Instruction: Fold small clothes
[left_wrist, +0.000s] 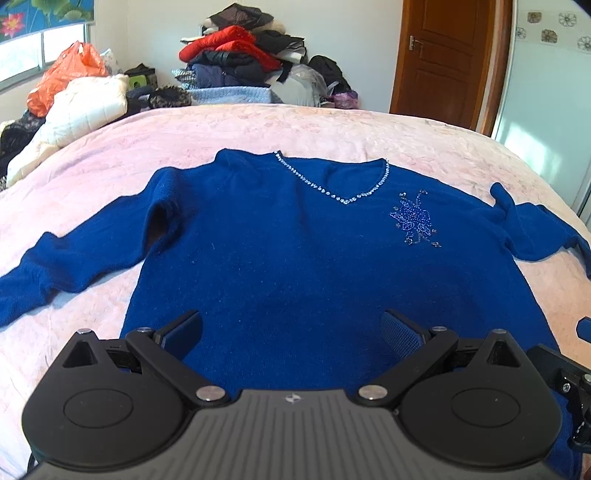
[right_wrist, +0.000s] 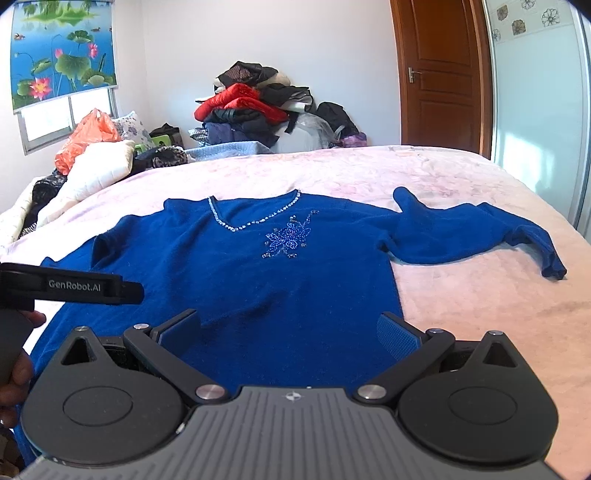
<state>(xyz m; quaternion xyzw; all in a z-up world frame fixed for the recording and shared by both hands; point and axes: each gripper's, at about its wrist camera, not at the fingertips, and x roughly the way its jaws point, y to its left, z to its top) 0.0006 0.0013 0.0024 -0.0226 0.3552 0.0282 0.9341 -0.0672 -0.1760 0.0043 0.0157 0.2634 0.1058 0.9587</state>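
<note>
A blue V-neck sweater (left_wrist: 280, 251) with a beaded neckline and a beaded flower lies flat, front up, on the pink bed cover (left_wrist: 258, 129). Both sleeves spread out sideways. My left gripper (left_wrist: 291, 332) is open and empty, above the sweater's lower hem area. In the right wrist view the sweater (right_wrist: 258, 269) lies the same way, with its right sleeve (right_wrist: 461, 232) bent on the cover. My right gripper (right_wrist: 288, 332) is open and empty over the sweater's lower part. The left gripper's body (right_wrist: 70, 286) shows at the left edge.
A tall pile of clothes (left_wrist: 236, 55) stands against the far wall beyond the bed. White padded bedding (left_wrist: 81, 107) and an orange bag (left_wrist: 70, 74) lie at the far left. A wooden door (left_wrist: 443, 55) and a wardrobe panel (left_wrist: 546, 110) are at the right.
</note>
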